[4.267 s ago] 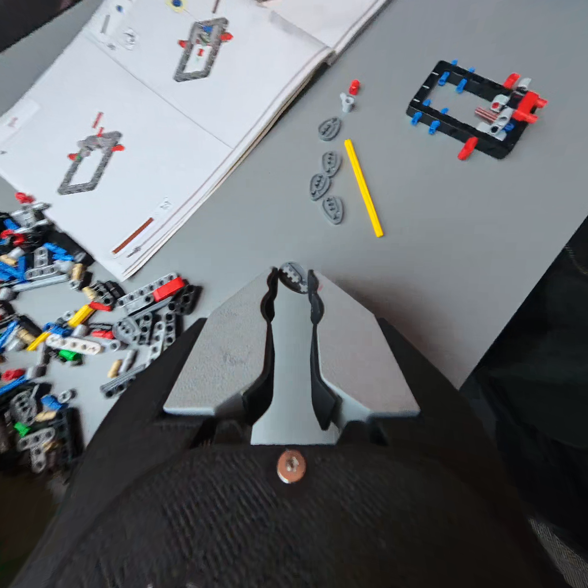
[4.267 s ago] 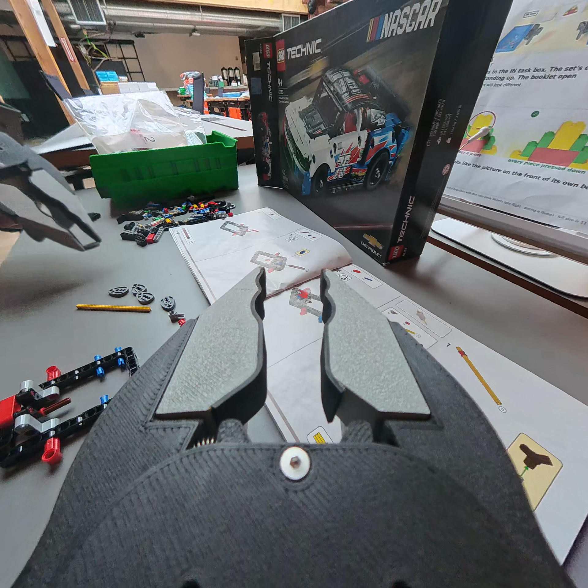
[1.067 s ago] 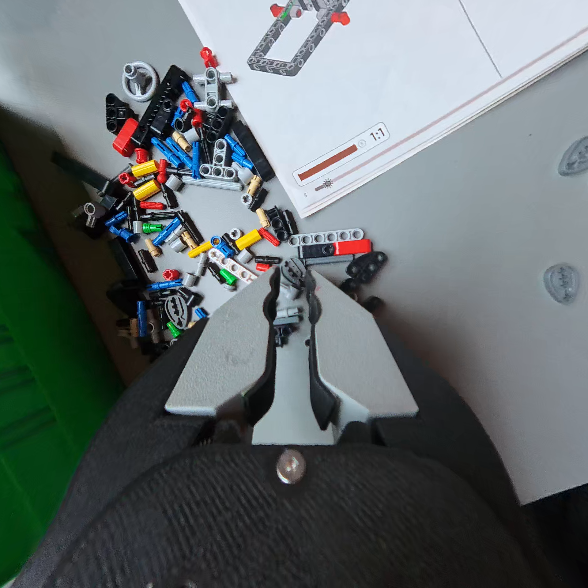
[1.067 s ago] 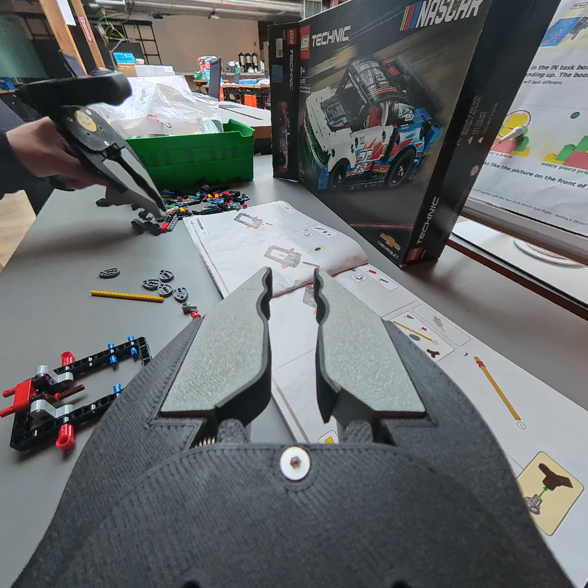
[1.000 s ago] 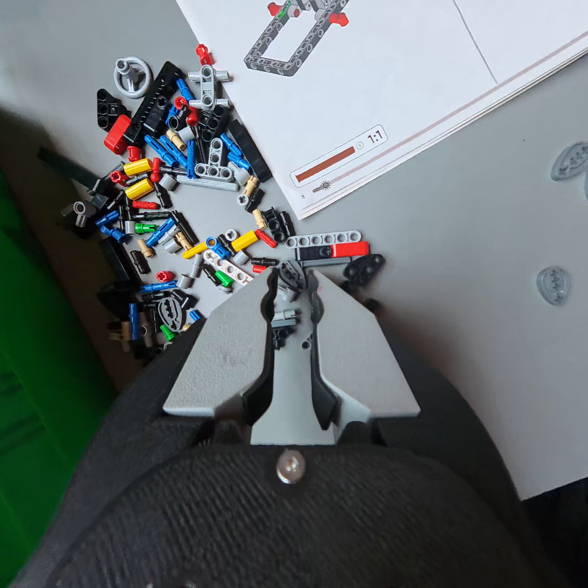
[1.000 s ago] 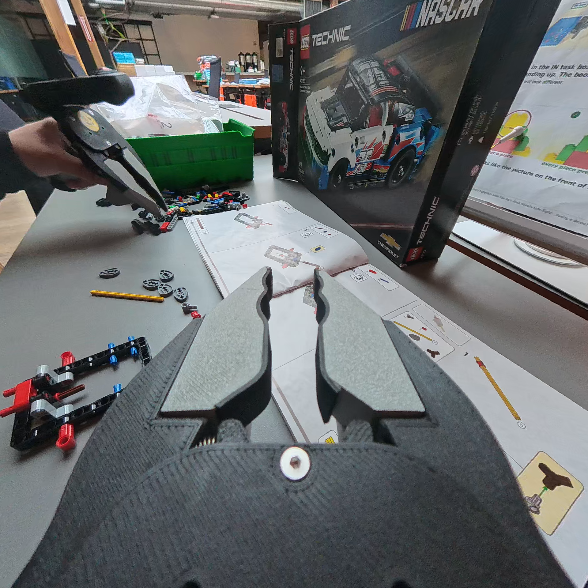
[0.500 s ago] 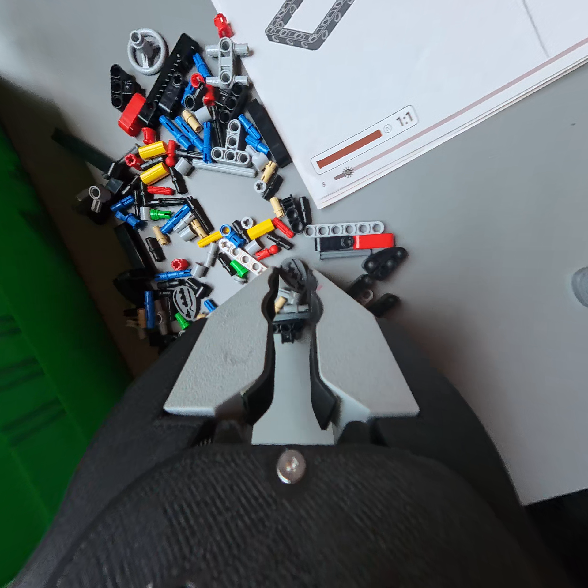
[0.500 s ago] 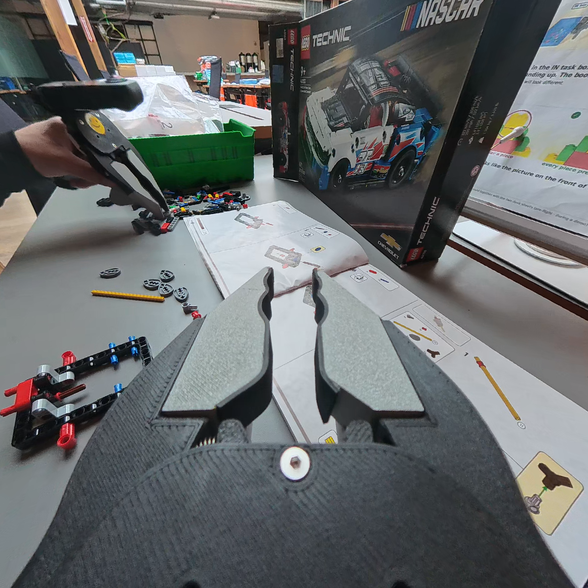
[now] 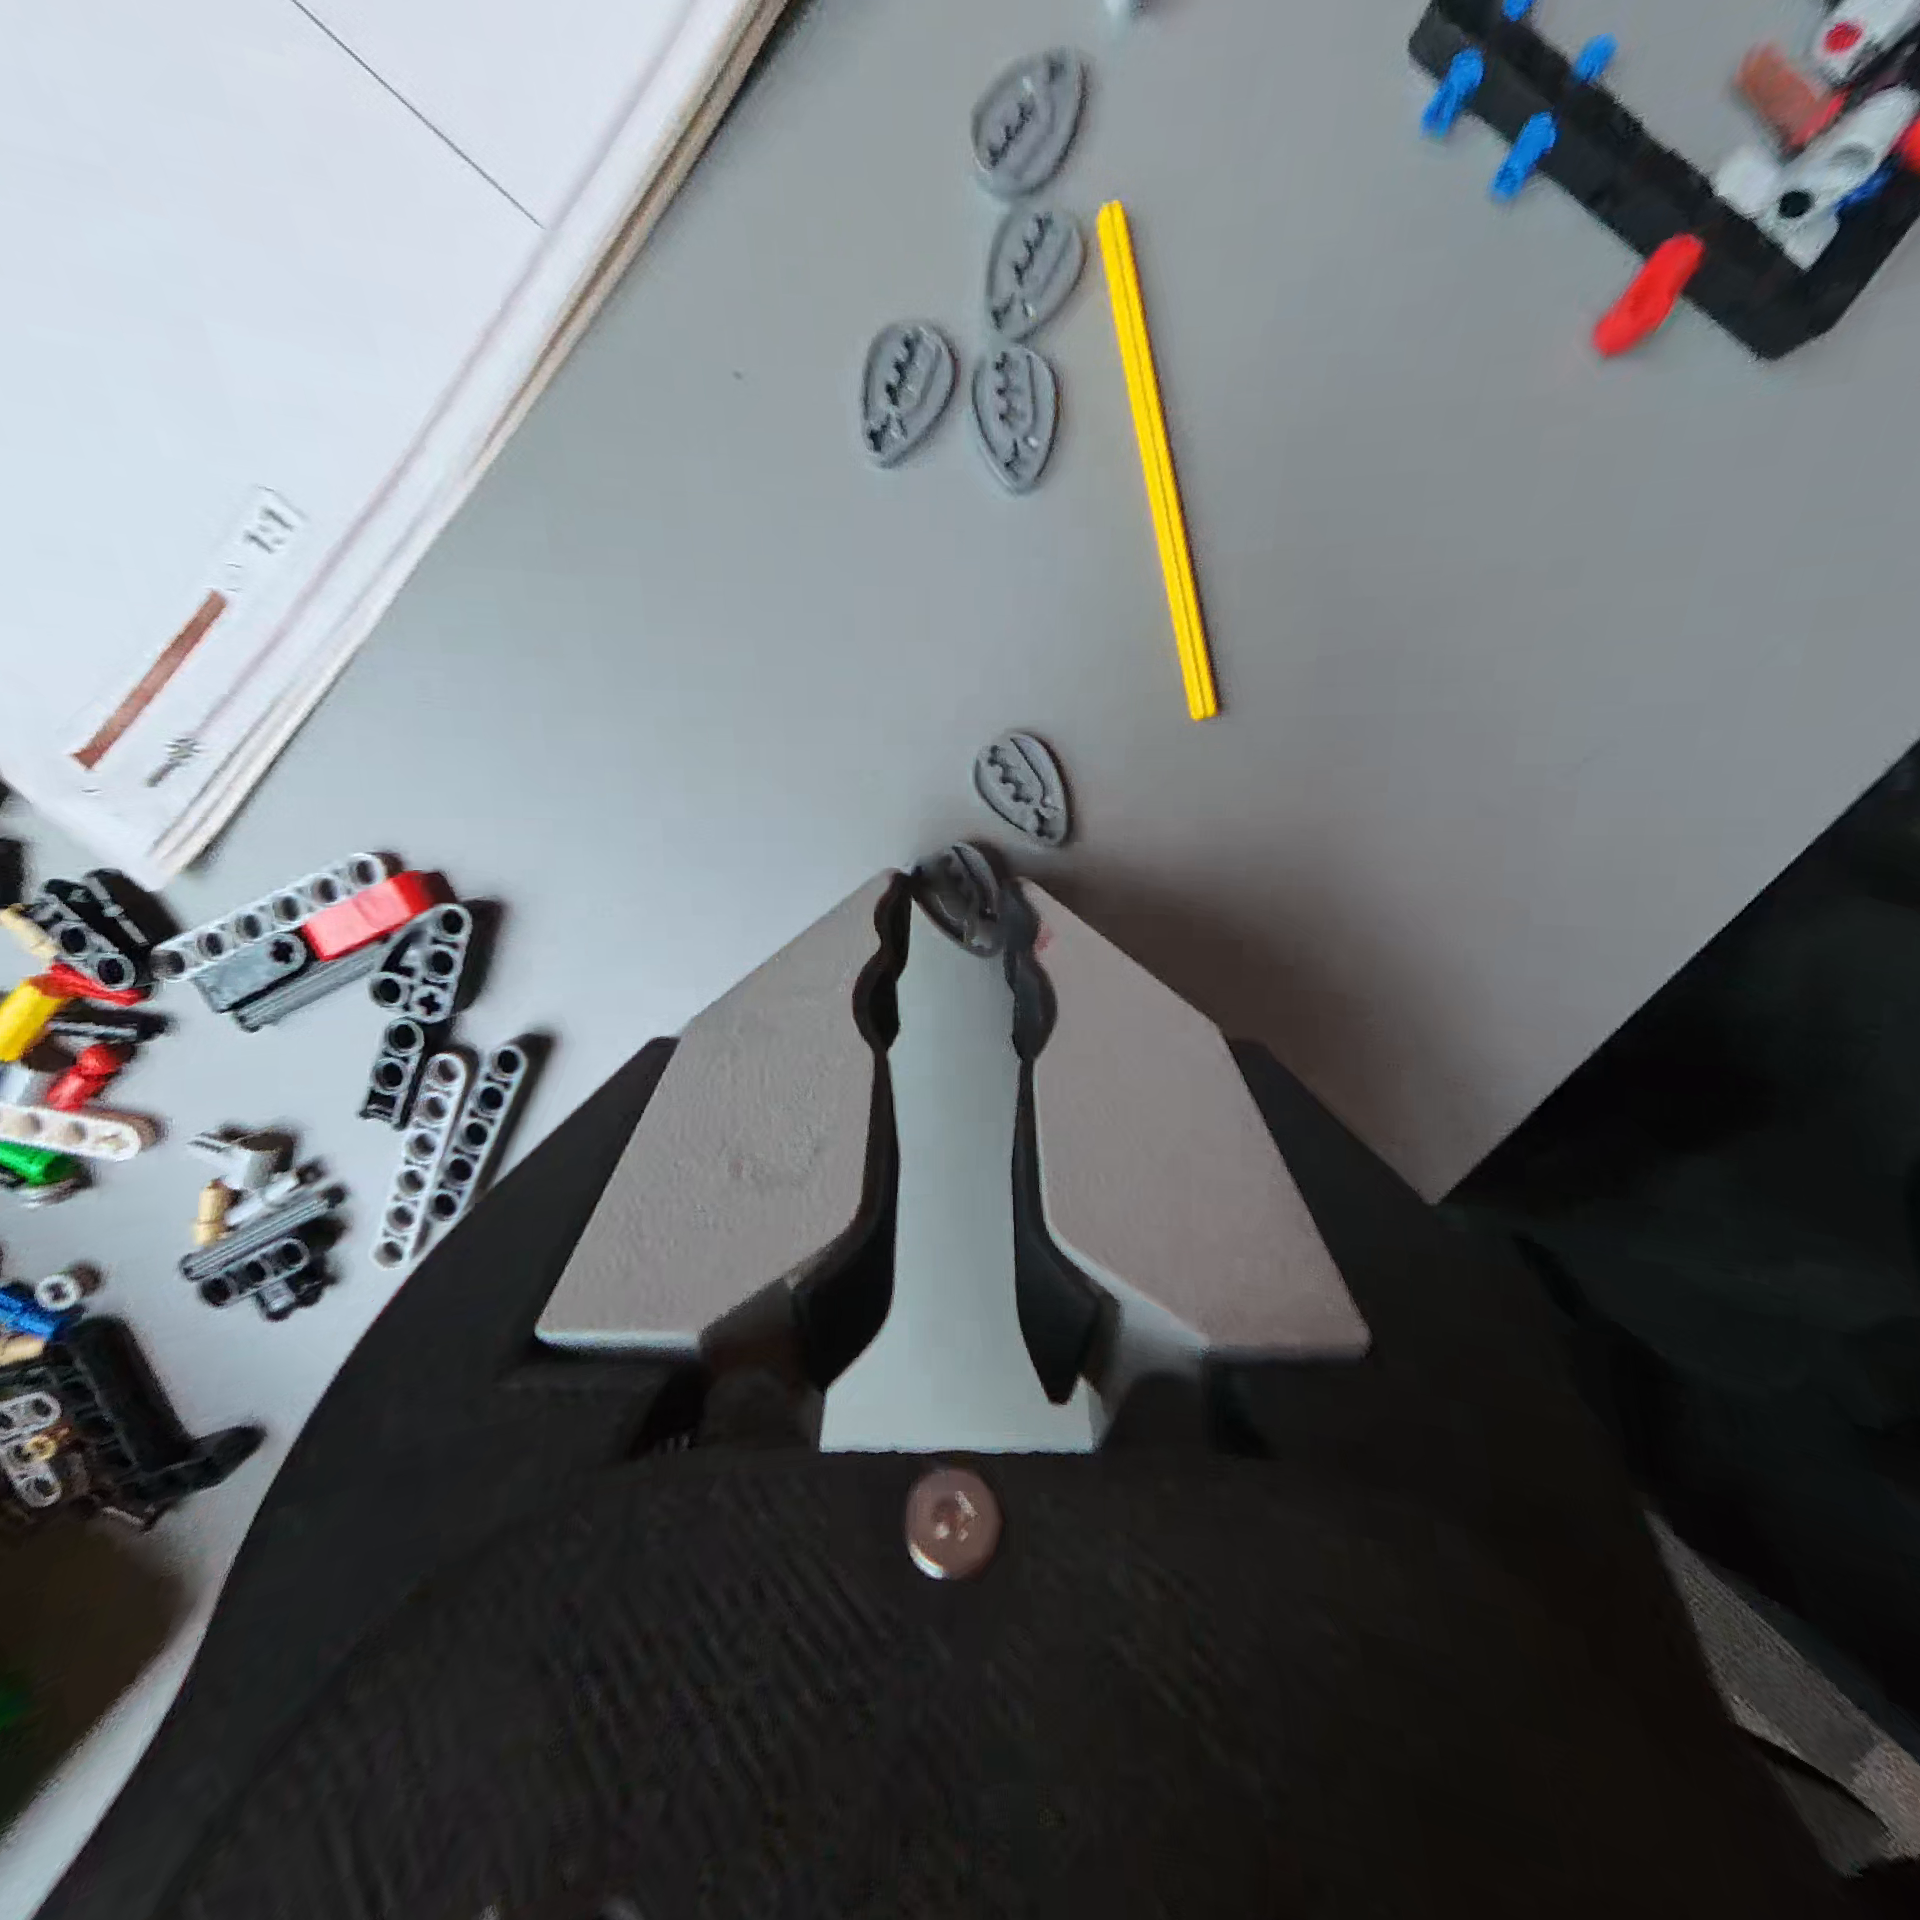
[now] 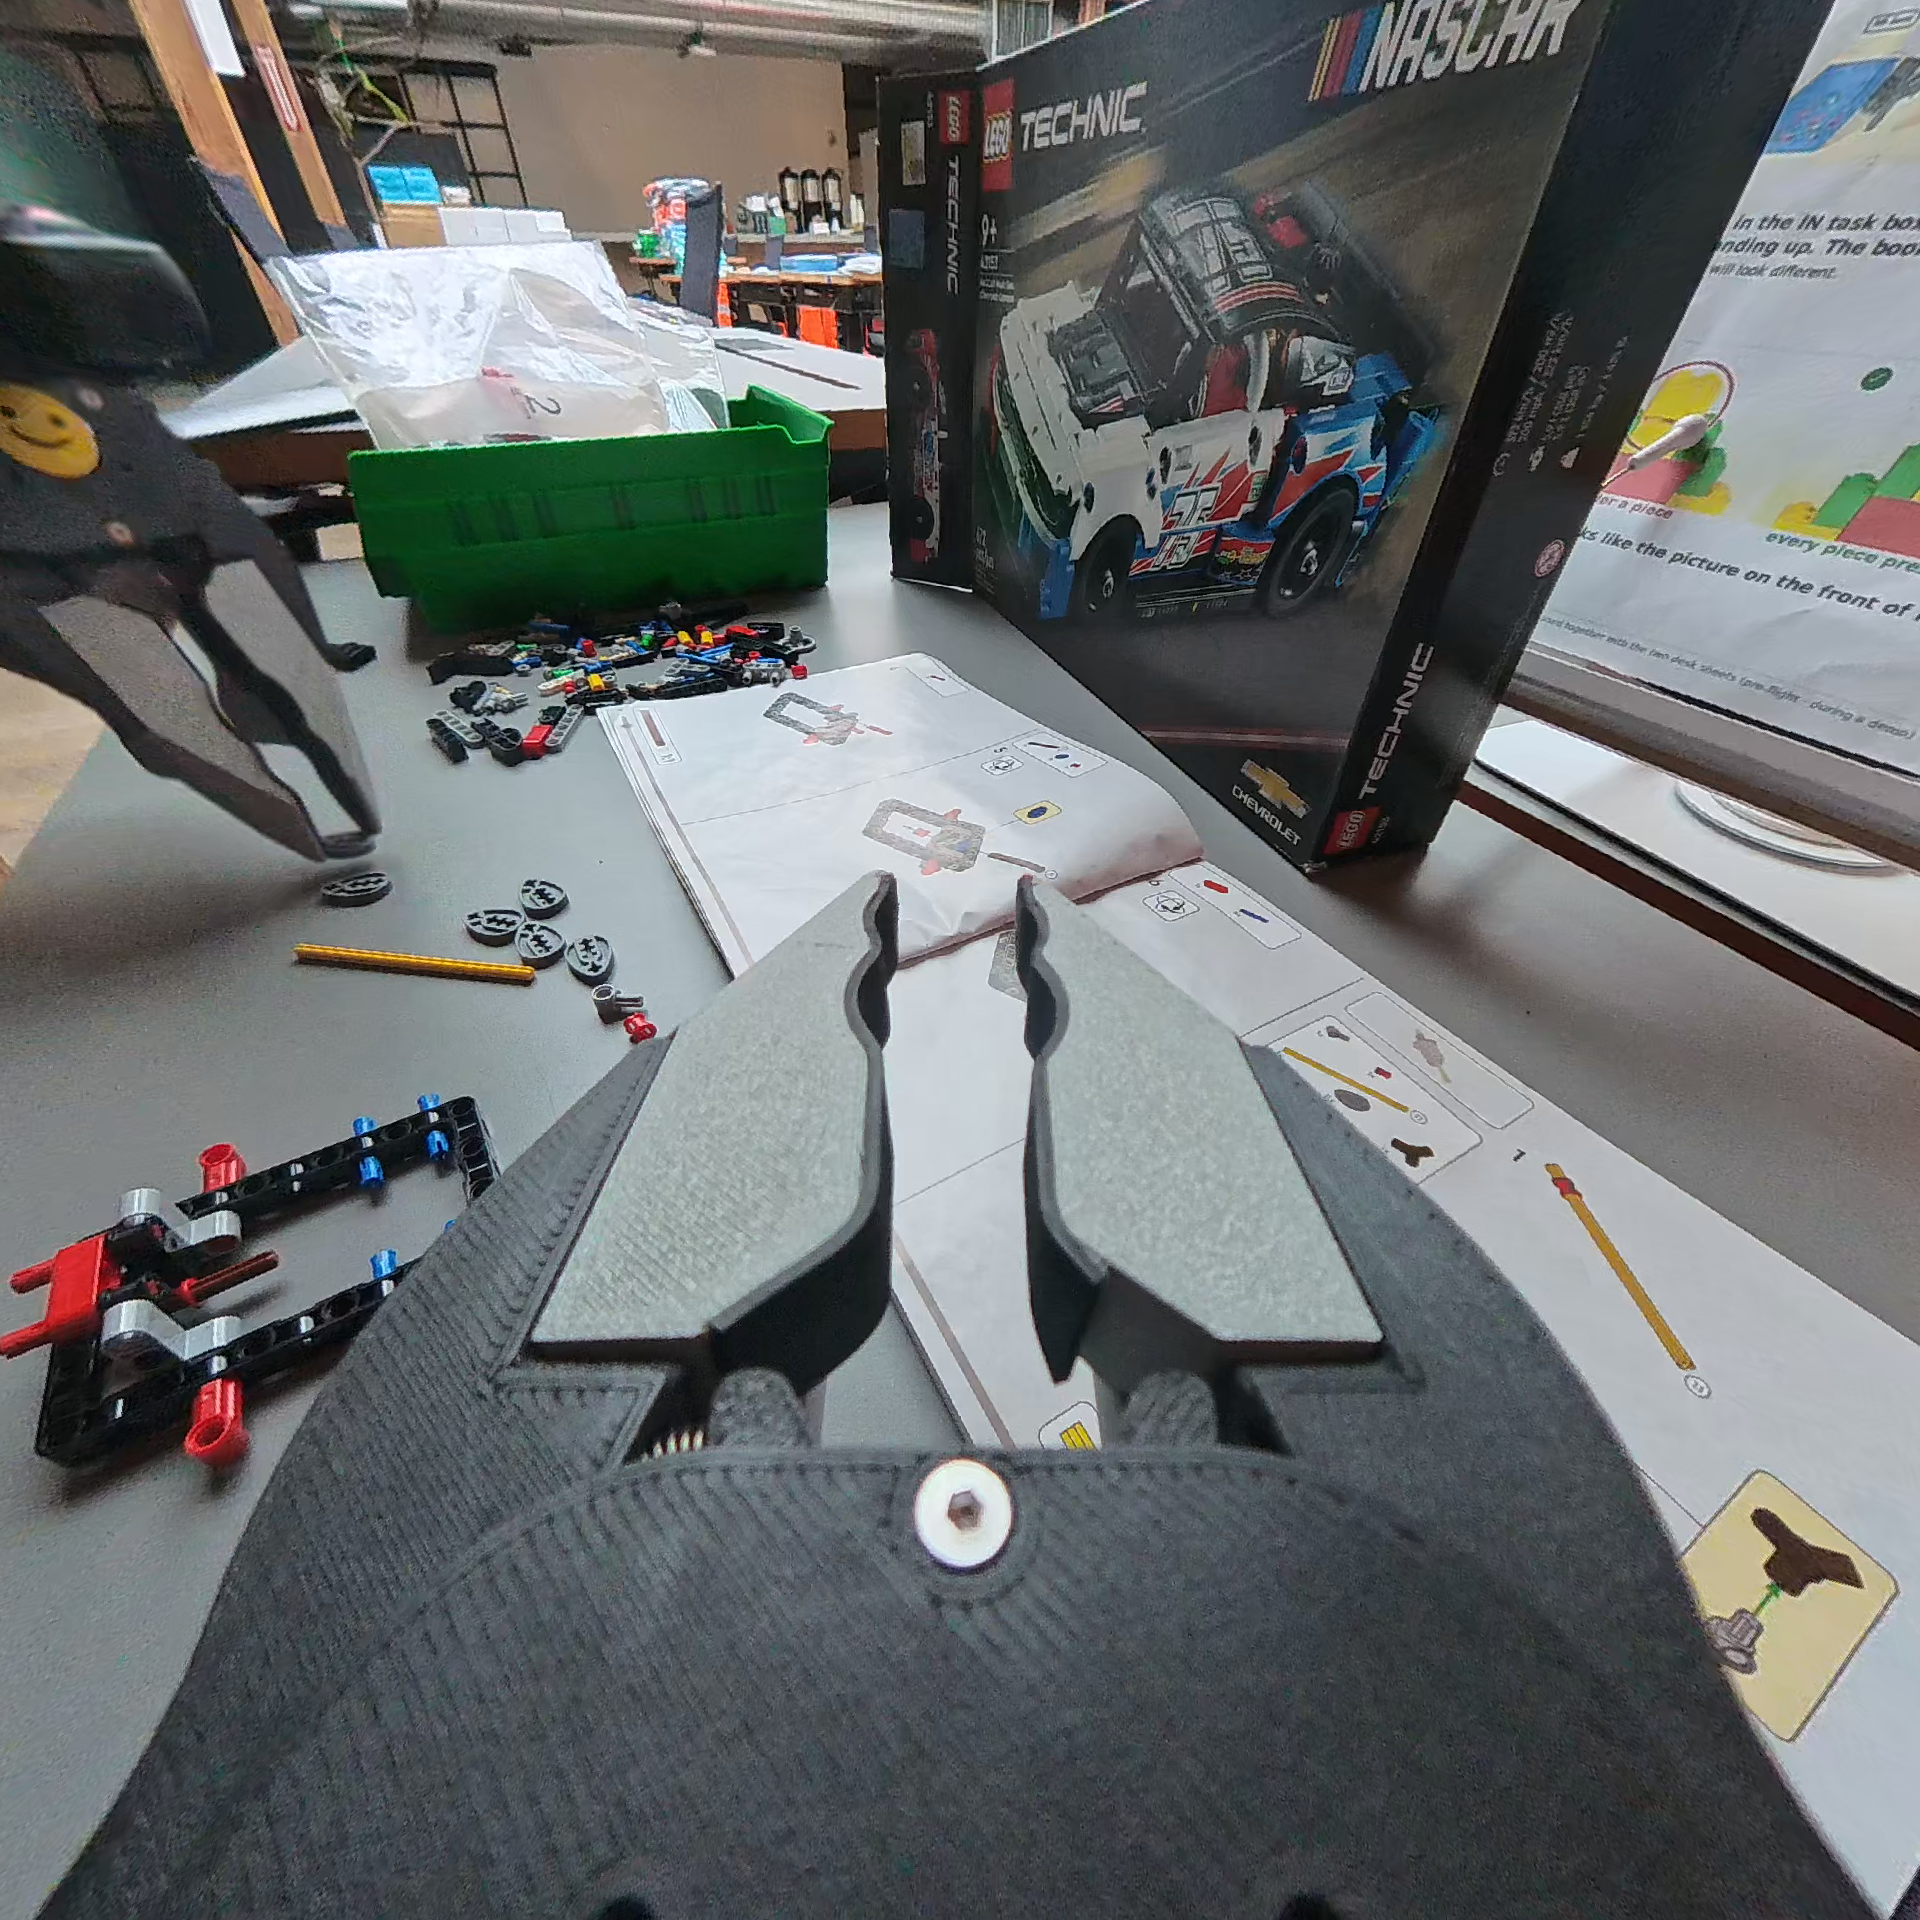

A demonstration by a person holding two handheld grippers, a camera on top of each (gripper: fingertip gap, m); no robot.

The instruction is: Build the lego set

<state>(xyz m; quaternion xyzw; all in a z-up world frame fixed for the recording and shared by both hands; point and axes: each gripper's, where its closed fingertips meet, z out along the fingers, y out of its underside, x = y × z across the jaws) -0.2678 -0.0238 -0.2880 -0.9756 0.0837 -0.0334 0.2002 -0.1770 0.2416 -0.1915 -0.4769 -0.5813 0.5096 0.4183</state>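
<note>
Left claw [image 9: 961, 902] low over the tabletop [image 9: 1351, 831], pinching a grey oval piece [image 9: 968, 906], partly hidden by the tips. Another oval [image 9: 1020, 788] lies just beyond, near the yellow axle [image 9: 1155, 457]. Black frame [image 9: 1662, 197] cut off top right. Right claw [image 10: 951, 920] parted, empty, above the booklet [image 10: 883, 769].
</note>
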